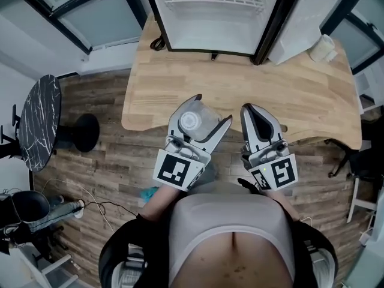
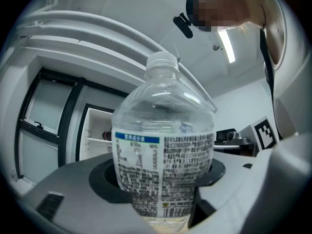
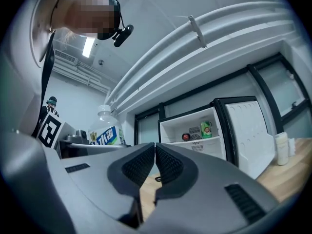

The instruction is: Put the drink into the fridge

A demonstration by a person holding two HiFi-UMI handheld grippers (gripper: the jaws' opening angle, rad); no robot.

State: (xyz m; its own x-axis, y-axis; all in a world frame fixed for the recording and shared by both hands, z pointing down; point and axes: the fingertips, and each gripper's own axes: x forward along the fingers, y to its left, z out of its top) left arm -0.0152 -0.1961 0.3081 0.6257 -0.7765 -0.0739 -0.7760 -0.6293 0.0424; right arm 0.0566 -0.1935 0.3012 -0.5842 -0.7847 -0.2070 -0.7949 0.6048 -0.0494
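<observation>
A clear water bottle (image 1: 192, 123) with a white cap and a printed label stands upright between the jaws of my left gripper (image 1: 210, 111), which is shut on it above the near edge of the wooden table (image 1: 300, 95). In the left gripper view the bottle (image 2: 163, 150) fills the middle and the gripper (image 2: 163, 184) clamps its lower body. My right gripper (image 1: 253, 110) hovers beside it, shut and empty; its pads (image 3: 168, 165) meet. The small fridge (image 1: 210, 23) stands open at the table's far side, its door (image 1: 303, 23) swung right. Inside are a green can (image 3: 206, 129) and a red item (image 3: 185, 136).
A white cup-like object (image 1: 323, 48) stands on the table right of the fridge door. A black cord (image 1: 157, 42) lies by the fridge's left corner. On the floor at left are a dark marble round table (image 1: 39, 122), a black stool (image 1: 84, 131) and cables (image 1: 90, 206).
</observation>
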